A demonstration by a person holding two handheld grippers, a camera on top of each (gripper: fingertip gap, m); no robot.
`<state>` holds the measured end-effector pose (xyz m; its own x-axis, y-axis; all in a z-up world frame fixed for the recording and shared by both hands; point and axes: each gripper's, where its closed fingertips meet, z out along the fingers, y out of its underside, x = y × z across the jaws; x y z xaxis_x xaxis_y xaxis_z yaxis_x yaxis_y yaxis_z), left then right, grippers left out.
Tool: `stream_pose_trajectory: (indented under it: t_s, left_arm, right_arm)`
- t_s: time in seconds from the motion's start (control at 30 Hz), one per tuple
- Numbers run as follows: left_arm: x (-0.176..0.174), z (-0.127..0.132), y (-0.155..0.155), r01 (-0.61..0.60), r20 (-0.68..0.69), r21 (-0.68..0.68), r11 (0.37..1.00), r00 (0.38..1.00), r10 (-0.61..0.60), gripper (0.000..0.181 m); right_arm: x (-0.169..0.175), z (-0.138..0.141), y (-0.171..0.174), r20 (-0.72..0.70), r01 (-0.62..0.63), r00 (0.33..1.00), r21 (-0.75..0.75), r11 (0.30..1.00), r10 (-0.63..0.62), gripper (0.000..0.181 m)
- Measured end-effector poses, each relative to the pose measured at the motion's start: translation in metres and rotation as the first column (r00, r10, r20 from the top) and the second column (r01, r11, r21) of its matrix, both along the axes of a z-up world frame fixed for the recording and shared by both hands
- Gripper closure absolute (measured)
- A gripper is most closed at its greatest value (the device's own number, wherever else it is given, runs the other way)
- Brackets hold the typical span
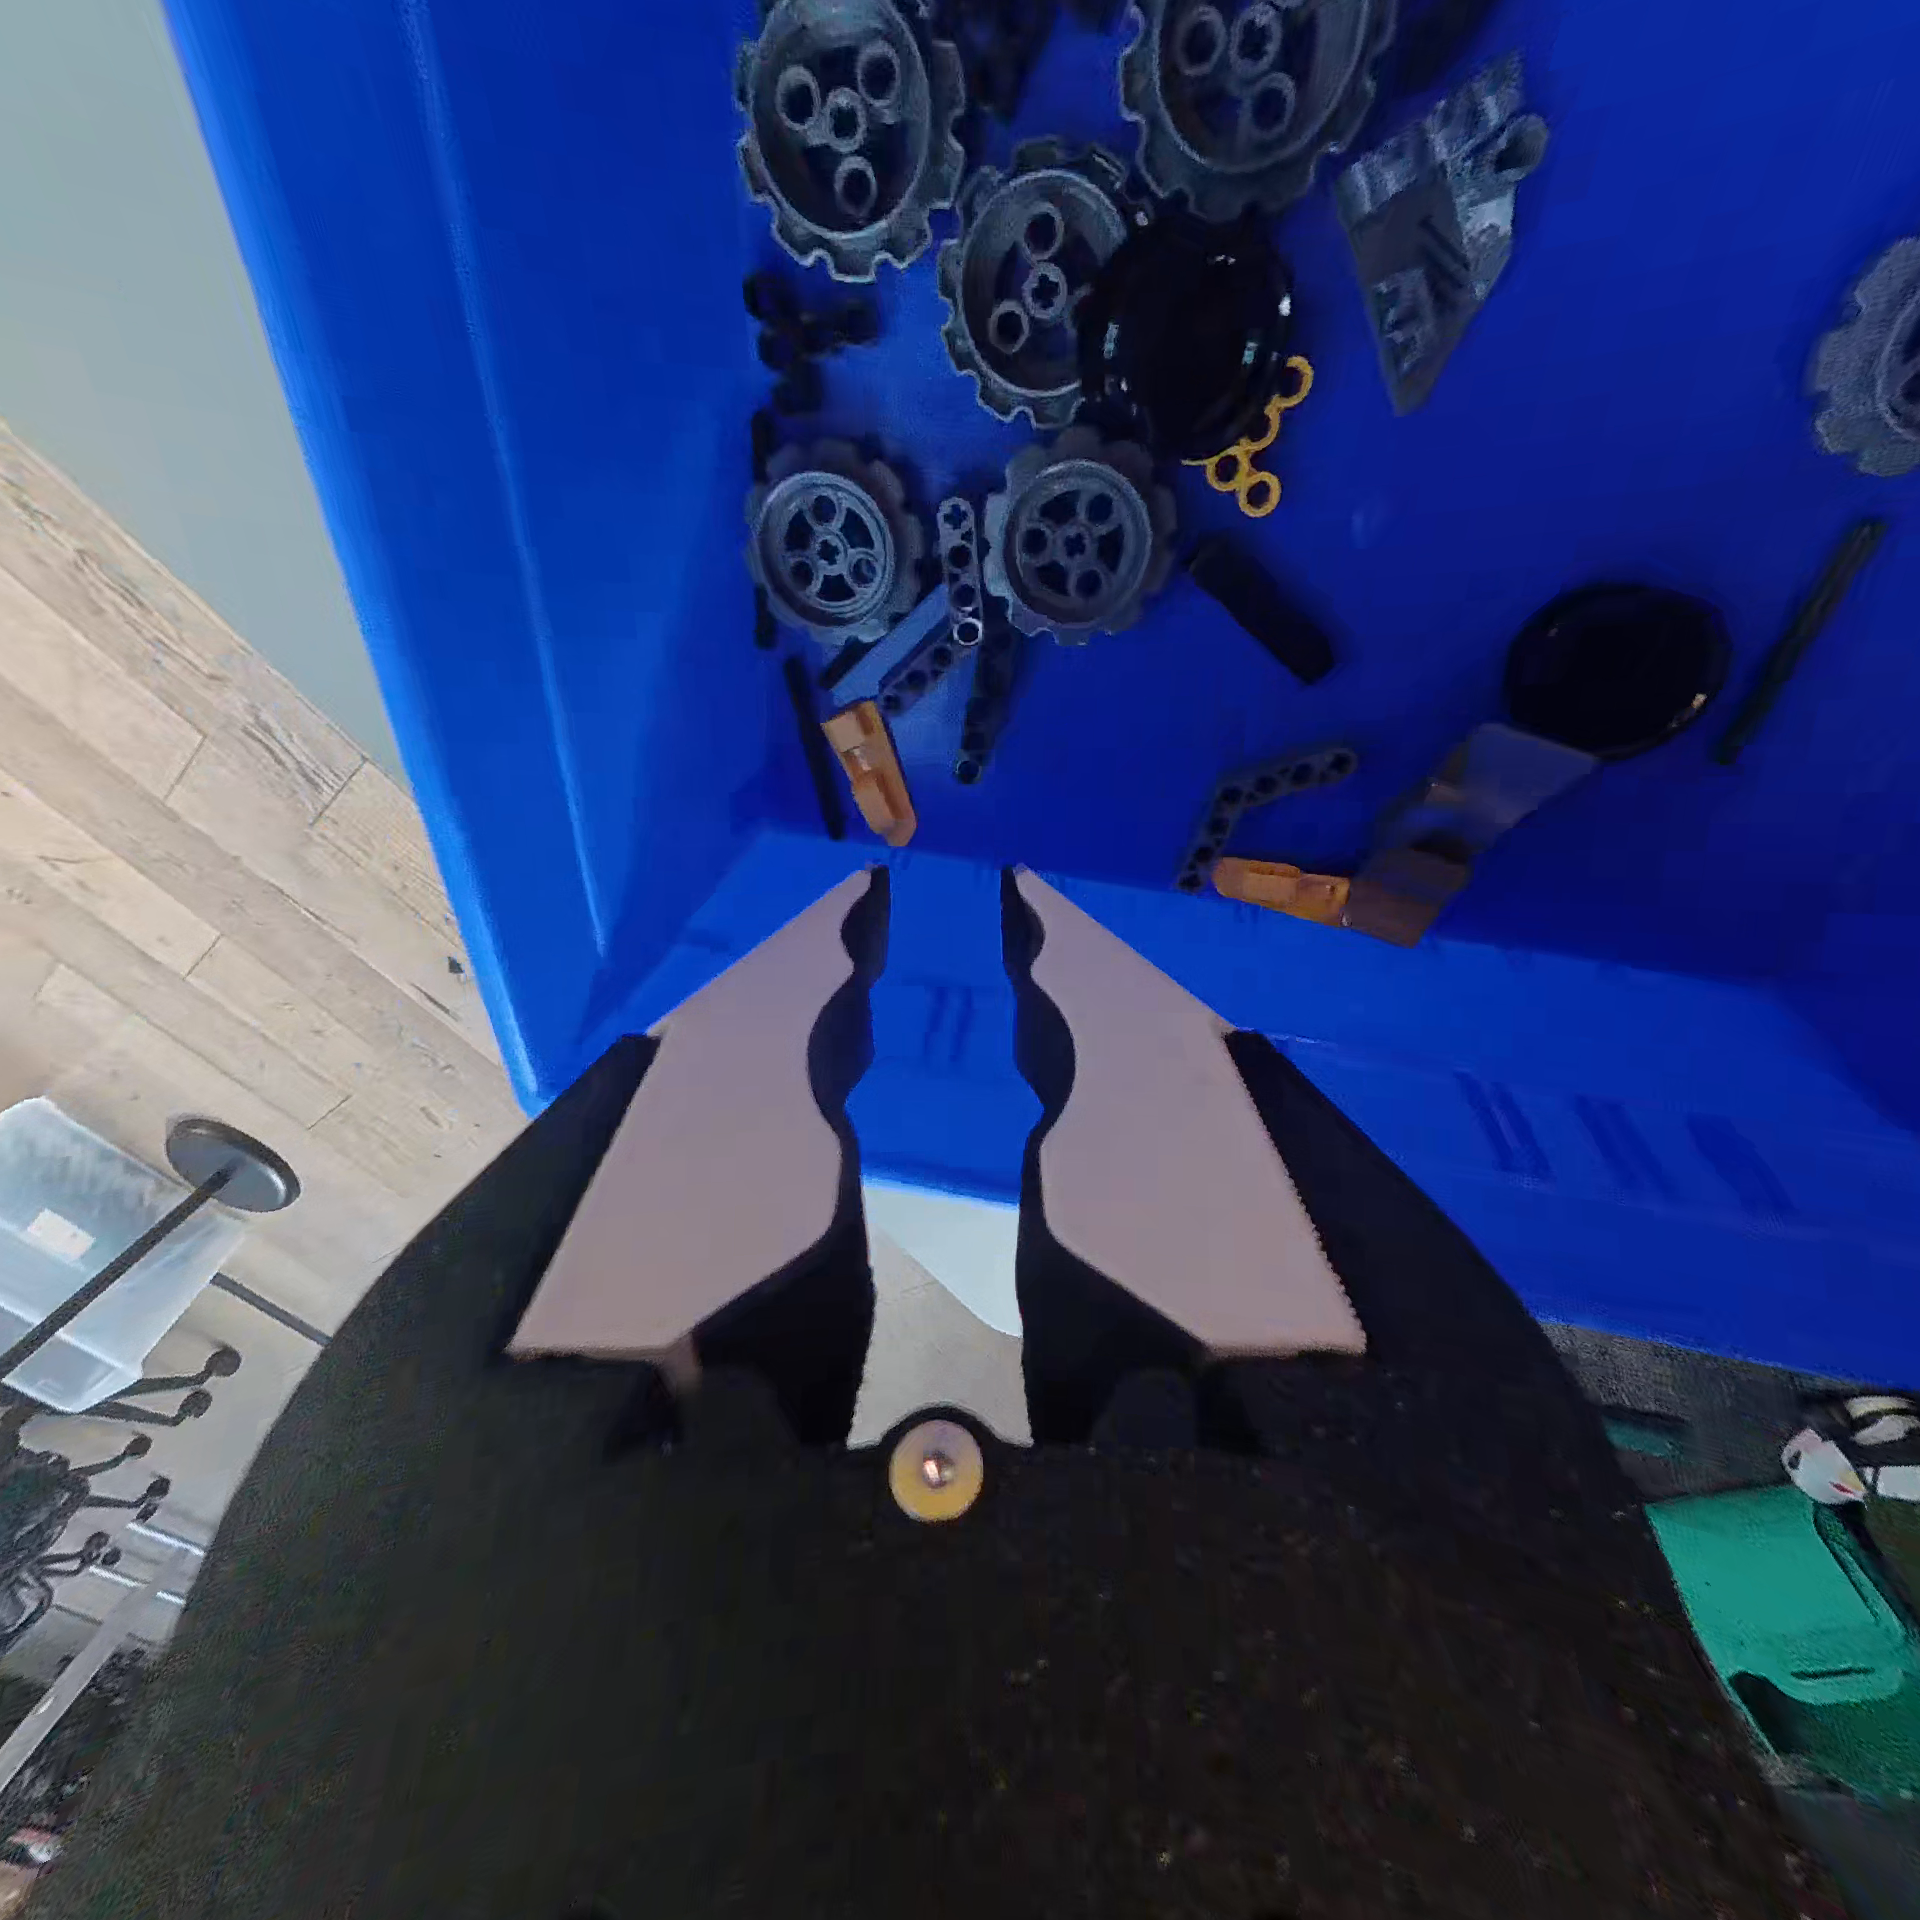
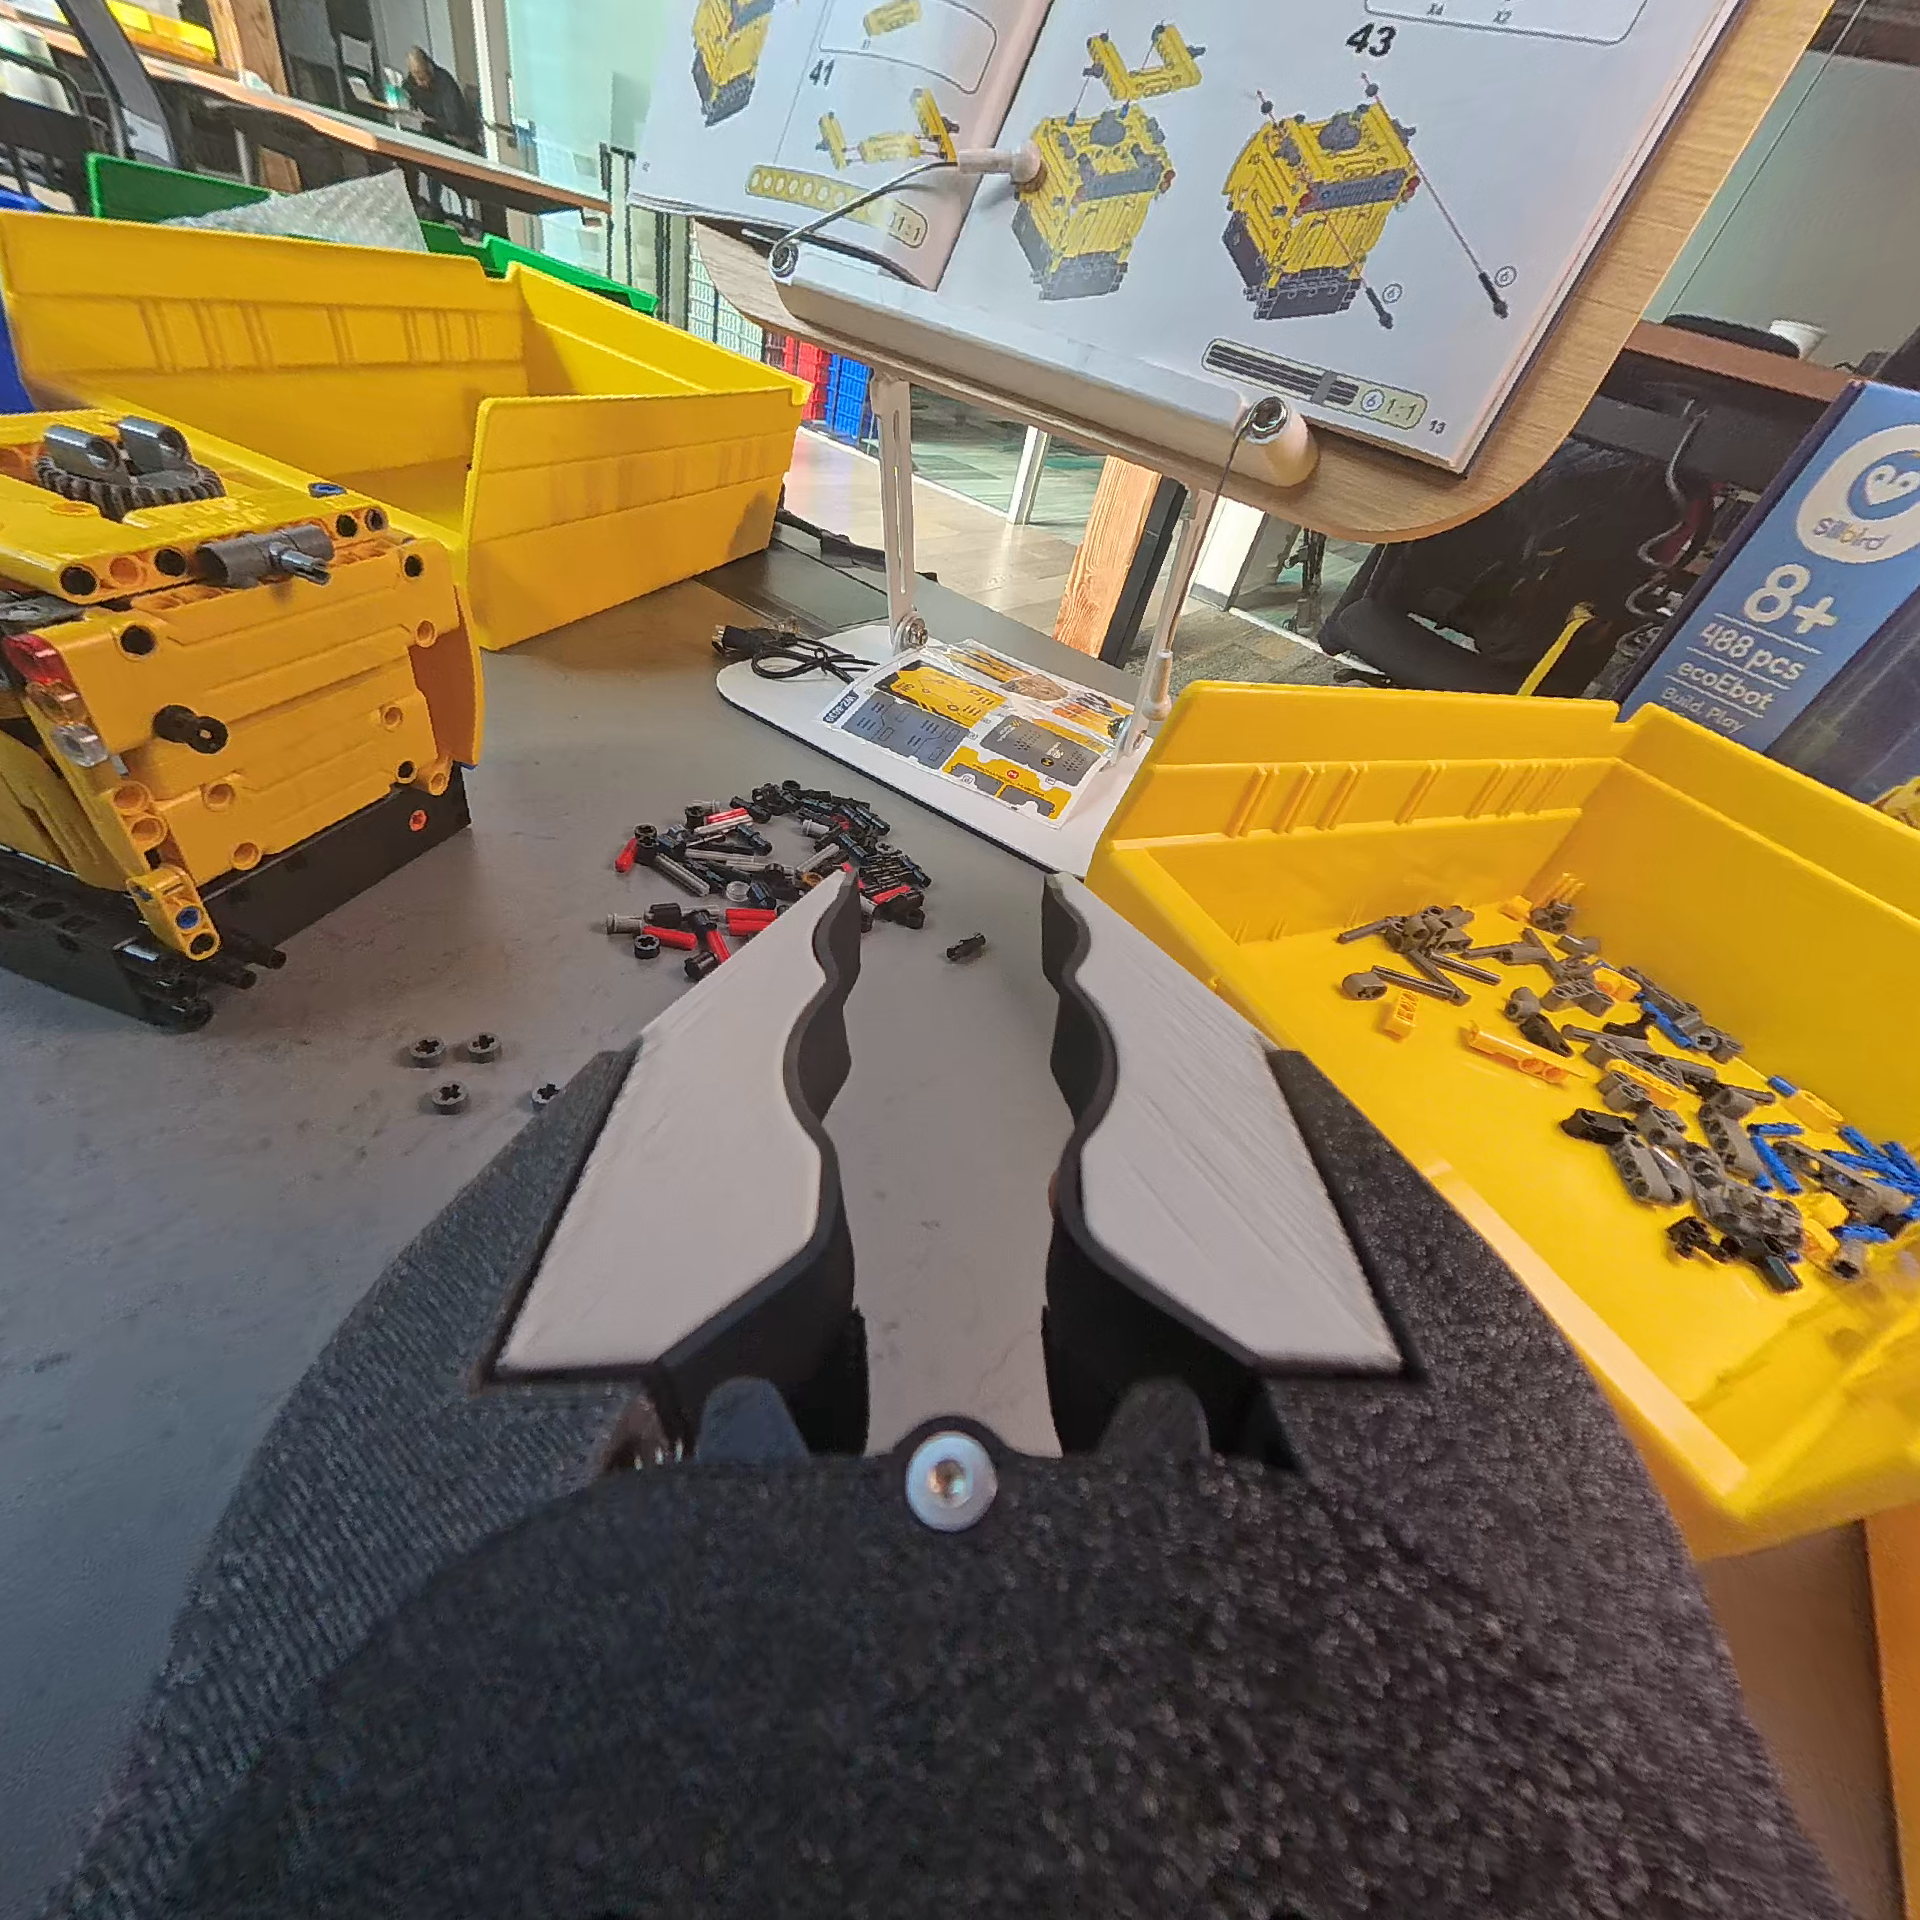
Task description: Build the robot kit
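Blue plastic bin (image 1: 582,520): seen from the left wrist view, its floor strewn with dark building-toy parts. Grey toothed wheels (image 1: 847,135) cluster at the far left of the bin; a glossy black dish (image 1: 1184,332) lies among them with a small yellow link piece (image 1: 1252,457) touching its edge. A second black dish (image 1: 1616,670) sits to the right, a black axle rod (image 1: 1797,644) beside it. Two orange connector pieces (image 1: 871,774) lie against the near wall, and a bent grey perforated beam (image 1: 1262,805) rests between them.

Left hand-held gripper (image 1: 943,871): jaws parted, nothing between them, tips poised over the near rim of the blue bin, nearest the left orange connector.

Right hand-held gripper (image 2: 951,883): jaws parted, empty, held above the grey bench (image 2: 260,1195). Nearest items: a scatter of red, black and grey pins (image 2: 769,873) just beyond the left finger, and a lone black pin (image 2: 966,947) lying between the fingertips' line and the far side.

Also on the bench: a partly built yellow model vehicle (image 2: 239,707) at the left; four small grey bushings (image 2: 457,1070) near it; a yellow bin (image 2: 1403,810) at the right holding grey, blue and yellow small parts (image 2: 1662,1101); further yellow bins (image 2: 623,468) at the far left; an instruction booklet (image 2: 1195,187) propped open on a stand (image 2: 904,520), with a sticker sheet (image 2: 977,738) at its base; a blue product box (image 2: 1808,582) at the far right.
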<state>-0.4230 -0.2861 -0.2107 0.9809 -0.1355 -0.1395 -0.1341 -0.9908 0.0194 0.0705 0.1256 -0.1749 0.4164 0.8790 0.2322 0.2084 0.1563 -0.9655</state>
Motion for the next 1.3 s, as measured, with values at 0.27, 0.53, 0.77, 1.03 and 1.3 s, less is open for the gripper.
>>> stream_pose_trajectory:
  t_s: [0.27,0.53,0.77,1.03,1.3]
  left_arm:
    - [-0.031,-0.032,0.01,0.022,-0.154,-0.137,0.99,0.987,-0.043,0.159]
    - [-0.028,-0.055,0.003,0.042,-0.072,-0.235,0.971,0.996,-0.061,0.157]
    - [0.024,-0.059,0.0,0.191,0.18,-0.205,0.96,0.971,-0.155,0.173]
    - [0.03,-0.034,0.036,0.127,0.2,0.036,0.991,0.971,-0.132,0.15]
    - [0.06,-0.045,0.081,0.195,0.248,0.175,0.965,0.94,-0.235,0.149]
  right_arm:
    - [0.0,-0.001,0.0,0.008,0.01,1.0,0.008,1.0,-0.01,0.147]
    - [-0.001,-0.002,0.001,0.016,0.012,1.0,0.005,1.0,-0.012,0.147]
    - [-0.002,-0.003,0.001,0.022,0.013,1.0,0.007,1.0,-0.013,0.147]
    - [-0.003,-0.004,0.0,0.029,0.011,1.0,0.012,1.0,-0.011,0.147]
    - [-0.001,-0.004,0.0,0.035,0.014,0.999,0.018,1.0,-0.015,0.147]
